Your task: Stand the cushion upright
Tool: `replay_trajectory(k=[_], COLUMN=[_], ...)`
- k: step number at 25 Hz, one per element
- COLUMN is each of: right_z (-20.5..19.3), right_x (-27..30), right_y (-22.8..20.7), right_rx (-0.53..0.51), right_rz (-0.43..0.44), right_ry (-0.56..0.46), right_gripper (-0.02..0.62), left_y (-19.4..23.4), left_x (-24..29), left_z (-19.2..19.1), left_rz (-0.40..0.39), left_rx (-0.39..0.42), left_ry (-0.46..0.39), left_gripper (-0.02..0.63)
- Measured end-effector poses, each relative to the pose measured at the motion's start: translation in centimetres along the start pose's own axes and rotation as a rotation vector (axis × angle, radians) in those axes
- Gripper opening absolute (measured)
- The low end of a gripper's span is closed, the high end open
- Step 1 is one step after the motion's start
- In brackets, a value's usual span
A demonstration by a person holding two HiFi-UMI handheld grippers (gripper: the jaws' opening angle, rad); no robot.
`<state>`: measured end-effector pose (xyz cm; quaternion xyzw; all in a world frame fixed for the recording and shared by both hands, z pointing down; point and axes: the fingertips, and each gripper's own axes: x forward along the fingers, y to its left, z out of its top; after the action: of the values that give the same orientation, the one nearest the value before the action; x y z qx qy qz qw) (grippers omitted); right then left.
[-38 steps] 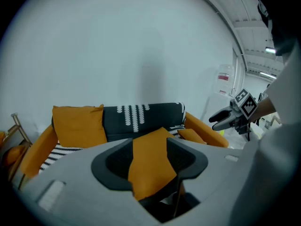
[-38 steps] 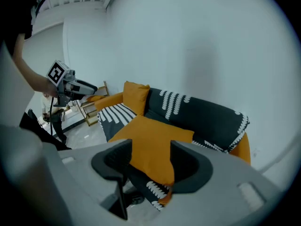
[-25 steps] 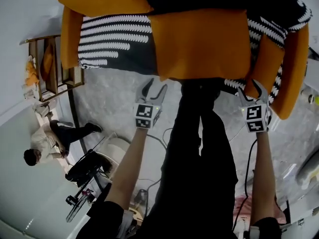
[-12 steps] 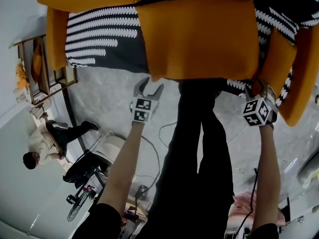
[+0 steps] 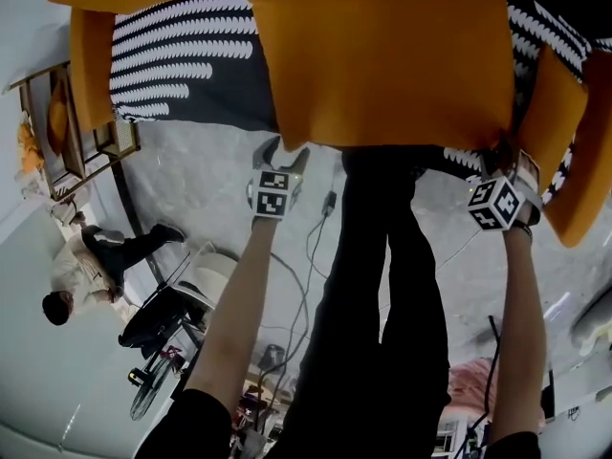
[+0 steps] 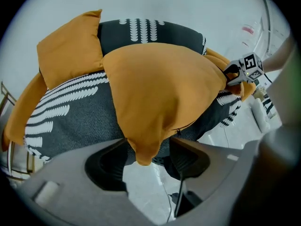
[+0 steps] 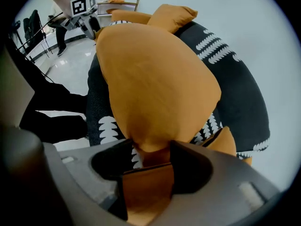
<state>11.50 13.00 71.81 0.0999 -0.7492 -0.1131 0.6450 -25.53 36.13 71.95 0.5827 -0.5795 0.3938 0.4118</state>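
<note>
The orange cushion (image 5: 382, 60) rests on a seat covered in dark fabric with white leaf-like rows (image 5: 182, 75). Its near edge lies along the front of the seat, just above the person's dark-trousered legs (image 5: 382, 285). The left tool (image 6: 148, 147) points steeply down at the cushion's near left corner. Its 2 jaws have just been opening and stand apart, and the corner hangs loosely between them without being pinched. The right tool (image 7: 151, 147) is closed on the near right corner, with orange fabric filling the gap between its jaws. In both gripper views the cushion bulges up and away from the jaws, over the patterned cover. Further orange cushions sit at the sides of the seat, 1 along the left arm (image 5: 91, 65) and 1 at the right (image 5: 583, 161). The floor (image 5: 210, 189) is pale grey, with cables trailing across it. At the far left a person sits on the floor (image 5: 86, 266) near a wooden frame (image 5: 76, 132)
</note>
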Motion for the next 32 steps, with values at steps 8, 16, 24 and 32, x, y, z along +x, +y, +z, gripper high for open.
replay_trajectory(k=[8,16,24,32], right_z=[-0.1,0.7,0.3,3.0], right_x=[0.7,0.2,-2.1,-5.4], right_y=[-0.2,-0.3,-0.2,-3.2], right_rx=[-0.017,-0.011,0.014,0.085], right_rz=[-0.031,-0.051,-0.08,-0.114], right_ry=[0.006,-0.001,-0.032,-0.063], right_gripper=[0.238,0.161,0.039,0.012], left_y=[-0.2,0.2,-0.5,1.5], left_x=[1.5,0.5,-1.9,-5.4], left_z=[0.3,0.7,1.5,4.8], left_rz=[0.016,0.001,-0.002,-0.015], left_rx=[0.024,0.027,0.045,0.03], left_ry=[0.019,0.015,-0.006,-0.021], left_gripper=[0.209,0.151,0.102,0.086])
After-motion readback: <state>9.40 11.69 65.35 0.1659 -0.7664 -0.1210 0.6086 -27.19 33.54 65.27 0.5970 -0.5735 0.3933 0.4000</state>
